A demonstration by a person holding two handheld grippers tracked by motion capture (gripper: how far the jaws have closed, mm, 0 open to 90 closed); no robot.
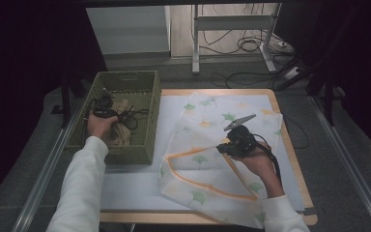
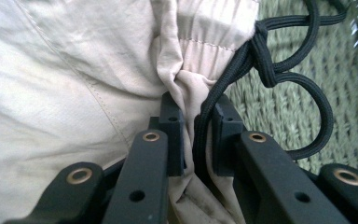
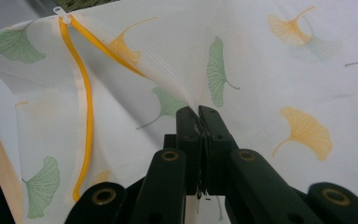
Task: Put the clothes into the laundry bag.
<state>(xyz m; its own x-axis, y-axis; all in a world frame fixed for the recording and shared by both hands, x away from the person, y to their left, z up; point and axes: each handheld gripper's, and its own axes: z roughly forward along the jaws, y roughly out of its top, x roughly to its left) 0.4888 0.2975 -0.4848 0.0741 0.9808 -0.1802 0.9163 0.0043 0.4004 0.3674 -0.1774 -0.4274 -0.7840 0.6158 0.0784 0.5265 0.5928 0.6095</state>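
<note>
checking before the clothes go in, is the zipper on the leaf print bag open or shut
Open. On the leaf print bag, the two orange zipper tapes spread apart from the white slider, and the right hand-held gripper lifts the upper layer.

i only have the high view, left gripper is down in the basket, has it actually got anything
Observer: Yes. In the left gripper view the left gripper pinches a fold of beige cloth together with a black cord.
Operator: is the cord loose or tied
Observer: Tied. It is knotted just past the jaws, with loops lying over the basket weave.
Operator: and the right one, is it gripping the bag or just resting on it
Observer: Gripping. In the right gripper view the right gripper is shut on a pinch of the leaf-print bag, and the fabric pulls into creases toward the jaws.
Operator: where's the zip pull
Observer: At the far end of the orange zipper, a white pull at the bag's upper corner.
</note>
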